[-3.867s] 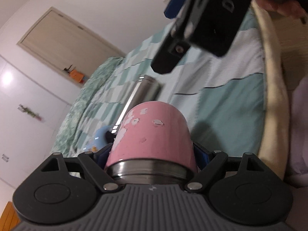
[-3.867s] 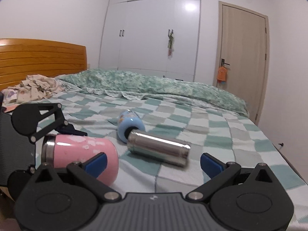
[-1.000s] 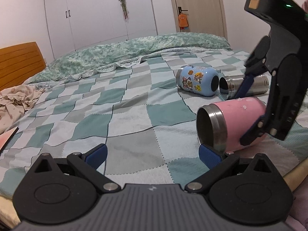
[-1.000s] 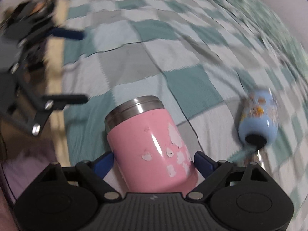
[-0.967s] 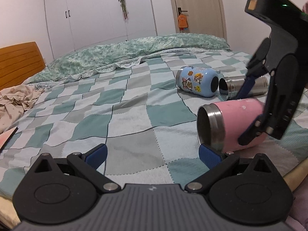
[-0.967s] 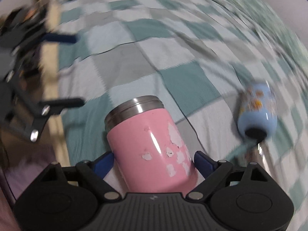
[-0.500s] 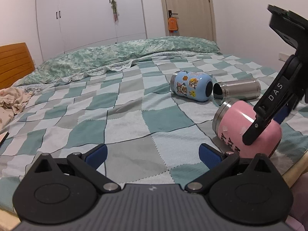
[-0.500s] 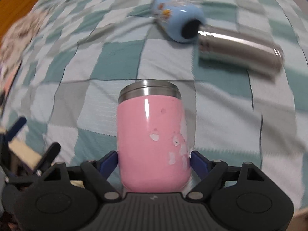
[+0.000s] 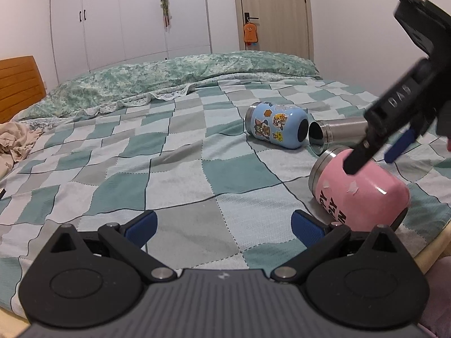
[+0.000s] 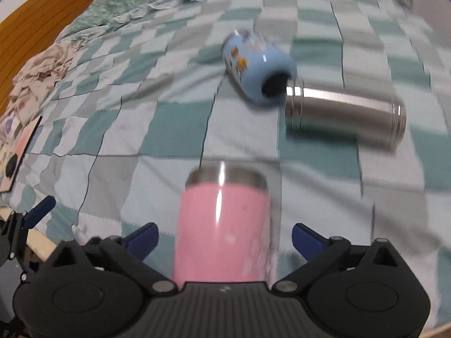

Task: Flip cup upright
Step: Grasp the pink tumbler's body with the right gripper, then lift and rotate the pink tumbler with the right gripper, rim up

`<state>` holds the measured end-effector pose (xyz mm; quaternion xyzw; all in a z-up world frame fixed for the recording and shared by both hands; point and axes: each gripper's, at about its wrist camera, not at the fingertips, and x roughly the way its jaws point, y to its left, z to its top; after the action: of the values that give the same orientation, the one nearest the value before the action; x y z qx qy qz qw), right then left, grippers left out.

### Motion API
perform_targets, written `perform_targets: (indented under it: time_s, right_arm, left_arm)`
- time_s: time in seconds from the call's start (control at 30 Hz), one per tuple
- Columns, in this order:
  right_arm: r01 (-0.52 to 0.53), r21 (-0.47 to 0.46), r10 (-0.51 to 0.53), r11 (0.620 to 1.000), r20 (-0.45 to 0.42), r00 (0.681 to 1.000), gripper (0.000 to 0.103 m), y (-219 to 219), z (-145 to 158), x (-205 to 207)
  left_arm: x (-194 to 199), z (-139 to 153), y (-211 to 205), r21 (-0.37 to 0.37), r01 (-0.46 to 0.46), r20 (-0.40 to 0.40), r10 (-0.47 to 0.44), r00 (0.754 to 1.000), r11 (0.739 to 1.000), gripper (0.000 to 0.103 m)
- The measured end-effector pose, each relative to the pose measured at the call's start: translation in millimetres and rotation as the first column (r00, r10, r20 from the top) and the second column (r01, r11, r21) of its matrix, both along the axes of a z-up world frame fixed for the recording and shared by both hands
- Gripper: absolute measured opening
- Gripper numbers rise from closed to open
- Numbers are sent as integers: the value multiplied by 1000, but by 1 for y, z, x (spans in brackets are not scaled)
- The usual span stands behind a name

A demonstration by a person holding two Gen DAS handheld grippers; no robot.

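Note:
The pink cup with a steel rim lies tilted on the checked bedspread near the bed's front right edge, its mouth pointing up and to the left. In the right wrist view the pink cup stands between the fingers of my right gripper, whose blue pads are spread wider than the cup and do not touch it. The right gripper also shows in the left wrist view, over the cup. My left gripper is open and empty, left of the cup.
A light blue sticker cup and a steel cup lie on their sides behind the pink cup. Crumpled cloth lies at the far left. The bed's wooden edge runs at the front right.
The right gripper's fingers have spread away from the pink cup, which they held half a second ago. The cup has tipped more toward the bed. The left gripper stayed open.

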<state>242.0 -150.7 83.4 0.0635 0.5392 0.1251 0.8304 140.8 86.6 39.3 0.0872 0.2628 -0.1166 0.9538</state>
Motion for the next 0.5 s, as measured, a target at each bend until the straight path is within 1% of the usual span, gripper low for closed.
perform_targets:
  time_s: [0.1, 0.27, 0.4, 0.5]
  right_arm:
    - [-15, 2, 15, 1000, -16, 1000, 101, 4, -3, 11]
    - [-42, 8, 42, 999, -53, 998, 101, 10, -18, 21]
    - [-40, 31, 42, 999, -76, 996, 101, 12, -31, 22]
    - [-30, 25, 32, 999, -84, 996, 101, 11, -38, 23]
  left_arm:
    - [-1, 0, -3, 3, -9, 1, 9, 1000, 1000, 103]
    - [-3, 1, -3, -5, -24, -3, 24, 1000, 1000, 103]
    - [-3, 1, -3, 3, -31, -12, 31, 999, 1000, 103]
    - [-2, 2, -5, 5, -38, -11, 38, 999, 999, 103]
